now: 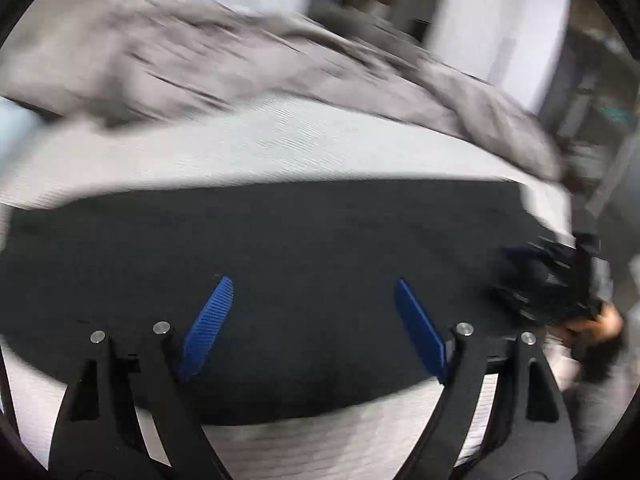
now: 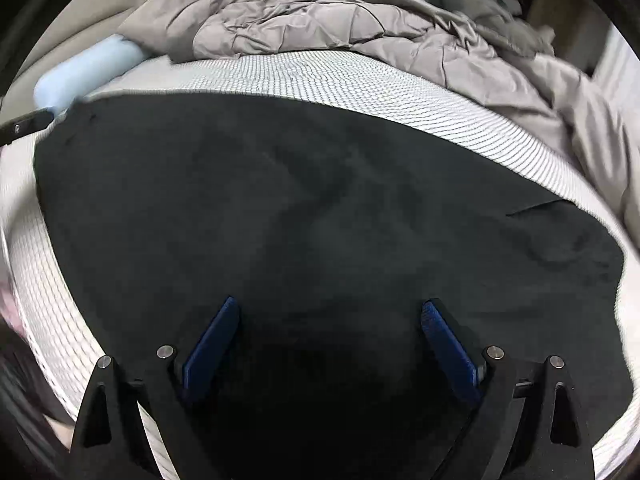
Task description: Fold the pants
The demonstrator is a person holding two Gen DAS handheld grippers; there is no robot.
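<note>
The black pants (image 2: 320, 220) are spread flat on the bed (image 2: 360, 80), below the grey duvet (image 2: 320, 12). Both hand-held grippers, left (image 1: 314, 300) and right (image 2: 330, 320), are held released above them; an edge must next be grasped.

Left claw (image 1: 314, 284) jaws spread, empty, right claw (image 2: 330, 306) likewise

Both views look forward and steeply down along their own blue-padded fingers at a bed. The left wrist view, heavily blurred, sits close above the dark pants (image 1: 280, 248), with the other gripper at its right edge. The right wrist view is sharp and equally near. They share the pants, the white mattress (image 2: 320, 76) and the grey duvet (image 2: 304, 12) beyond
</note>
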